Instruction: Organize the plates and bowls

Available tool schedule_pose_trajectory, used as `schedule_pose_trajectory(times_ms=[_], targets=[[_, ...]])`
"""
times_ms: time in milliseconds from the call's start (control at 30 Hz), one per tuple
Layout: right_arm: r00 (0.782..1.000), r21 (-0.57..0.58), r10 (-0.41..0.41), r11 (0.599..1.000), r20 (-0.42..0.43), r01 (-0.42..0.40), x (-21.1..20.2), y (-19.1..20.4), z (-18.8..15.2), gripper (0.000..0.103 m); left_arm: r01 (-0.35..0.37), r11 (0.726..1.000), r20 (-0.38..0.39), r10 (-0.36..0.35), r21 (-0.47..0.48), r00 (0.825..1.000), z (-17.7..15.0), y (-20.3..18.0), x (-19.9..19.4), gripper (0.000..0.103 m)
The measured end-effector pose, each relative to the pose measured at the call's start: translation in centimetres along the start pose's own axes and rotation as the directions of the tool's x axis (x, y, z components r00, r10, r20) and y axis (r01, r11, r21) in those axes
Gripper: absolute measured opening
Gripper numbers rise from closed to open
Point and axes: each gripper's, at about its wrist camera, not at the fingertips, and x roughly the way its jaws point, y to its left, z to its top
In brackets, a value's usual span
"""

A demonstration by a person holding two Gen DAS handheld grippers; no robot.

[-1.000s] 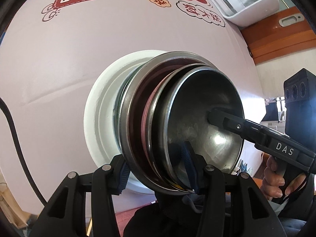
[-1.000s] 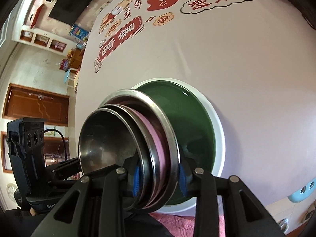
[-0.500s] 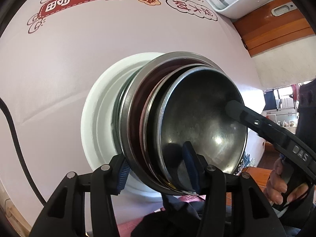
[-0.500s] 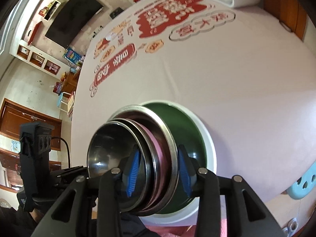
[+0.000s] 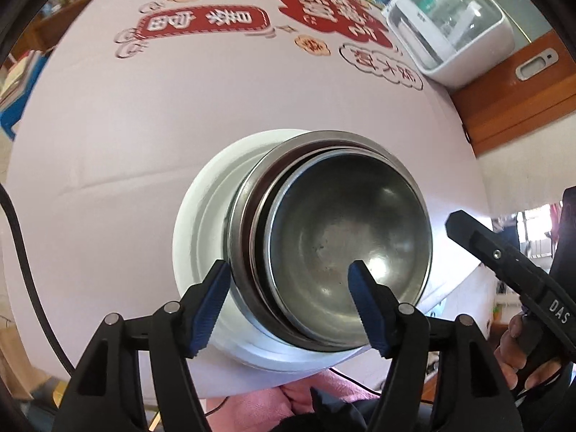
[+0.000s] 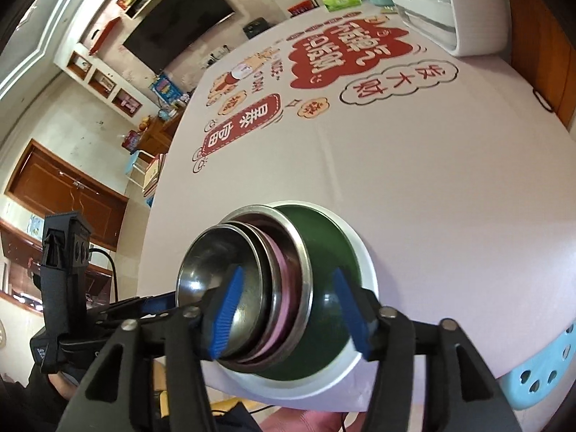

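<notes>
Both tools have let go and drawn back — left tool (image 5: 288, 302) and right tool (image 6: 286, 311) just opening, jaws wide, straddling the nested bowls (image 5: 345, 248) untouched at the bench's (image 5: 144, 144) near edge.

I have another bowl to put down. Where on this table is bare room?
Bare pale tablecloth lies between the nested steel bowls on the white, green-centred plate and the red printed lettering. The near edge is crowded: stack, left gripper, right gripper. A white appliance fills the far corner.

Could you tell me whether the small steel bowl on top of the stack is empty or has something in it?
Empty: the small steel bowl shows only bare, shiny metal inside.
</notes>
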Motion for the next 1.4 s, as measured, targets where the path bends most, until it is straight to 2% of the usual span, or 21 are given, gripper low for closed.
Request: schedule_pose_trajectory(times_ms=[200, 400, 500, 567, 700, 867, 1000, 1133, 1233, 1400], targets=[[1.0, -0.068, 0.028, 0.997, 0.0, -0.028, -1.9, 0.2, -0.9, 0.065, -0.015, 0.998, 0.094, 0.021, -0.056, 0.995, -2.1, -1.9, -1.7, 0.067], [0.999, -0.162, 0.039, 0.986, 0.0, -0.038, -4.3, 0.6, -2.4, 0.069, -0.06, 0.993, 0.16, 0.075, -0.1, 0.984, -4.3, -3.8, -3.6, 0.067], [0.999, -0.203, 0.029, 0.979, 0.02, -0.025, -5.7, 0.8, -3.0, 0.076, -0.079, 0.992, 0.186, 0.097, -0.102, 0.978, -5.2, -5.1, -4.6, 0.067], [0.999, -0.228, 0.019, 0.974, 0.036, -0.01, -6.7, 0.9, -3.3, 0.08, -0.087, 0.991, 0.212, 0.107, -0.1, 0.971, -6.0, -6.1, -5.5, 0.071], [0.996, -0.28, 0.006, 0.96, 0.085, 0.018, -9.3, 1.2, -3.9, 0.083, -0.078, 0.994, 0.271, 0.095, -0.075, 0.958, -7.4, -8.0, -7.7, 0.075], [0.989, -0.338, 0.011, 0.94, 0.145, 0.039, -12.0, 2.0, -4.3, 0.091, -0.11, 0.991, 0.36, 0.13, -0.075, 0.924, -8.6, -10.0, -10.5, 0.082], [0.987, -0.344, 0.01, 0.938, 0.16, 0.046, -13.5, 2.4, -4.6, 0.095, -0.133, 0.986, 0.421, 0.162, -0.097, 0.892, -9.6, -11.0, -12.2, 0.088], [0.988, -0.372, 0.015, 0.927, 0.153, 0.044, -14.7, 3.0, -5.0, 0.096, -0.136, 0.985, 0.458, 0.171, -0.109, 0.872, -10.8, -11.5, -13.4, 0.09], [0.983, -0.366, 0.0, 0.928, 0.182, 0.068, -15.4, 3.1, -5.3, 0.097, -0.138, 0.983, 0.481, 0.18, -0.121, 0.858, -11.3, -11.8, -14.0, 0.093], [0.974, -0.327, -0.033, 0.939, 0.223, 0.107, -16.3, 2.9, -5.6, 0.1, -0.201, 0.969, 0.514, 0.245, -0.141, 0.822, -11.9, -12.4, -14.8, 0.1]])
